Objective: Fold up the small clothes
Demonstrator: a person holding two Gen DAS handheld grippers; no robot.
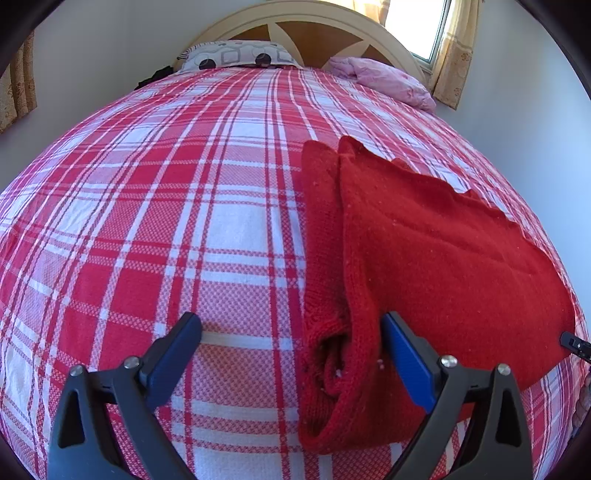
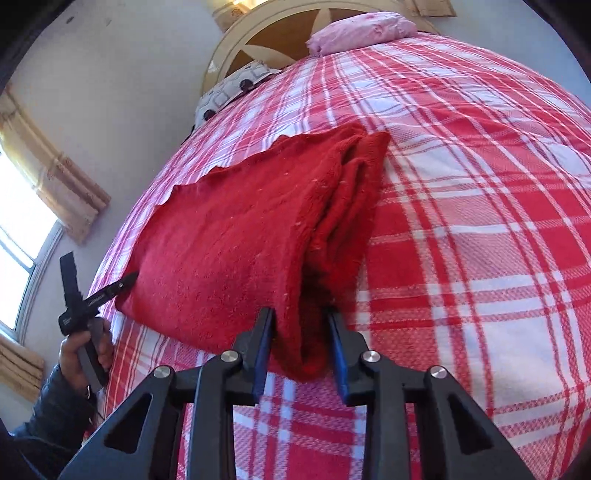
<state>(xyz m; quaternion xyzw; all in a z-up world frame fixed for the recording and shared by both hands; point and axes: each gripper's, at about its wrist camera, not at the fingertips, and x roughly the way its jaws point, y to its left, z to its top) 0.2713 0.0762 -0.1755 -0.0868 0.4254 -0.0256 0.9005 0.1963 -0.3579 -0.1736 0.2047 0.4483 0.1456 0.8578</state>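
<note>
The red knitted garment (image 1: 424,236) lies on the bed (image 1: 184,206), on its red-and-white checked cover, already doubled over itself so that several layers stack along one long edge; its far edge is scalloped. Beyond it, by the headboard (image 1: 295,22), sit a patterned pillow (image 1: 236,53) and a crumpled pink pillow (image 1: 384,79), both well apart from the work.

The right gripper (image 2: 301,321) is at the near corner of the garment, where the folded layers bunch into a thick lip. That lip sits between its blue fingers (image 2: 263,354), which are drawn in close around the wool; the left one touches the cloth and the right one appears to as well, so I judge this a pinch on the corner. The left gripper (image 1: 291,325) hangs over the bed with its fingers spread wide and holds nothing: one finger rests over the garment's near part, the other over bare cover, and the thick folded edge lies in the gap between them. In the right wrist view it shows again at the garment's left corner, in a person's hand (image 2: 86,350).

The step in hand looks like taking hold for a further fold. The next move calls for the left fingers to close on a matching corner, and then for both to lift together without the layers slipping apart.
</note>
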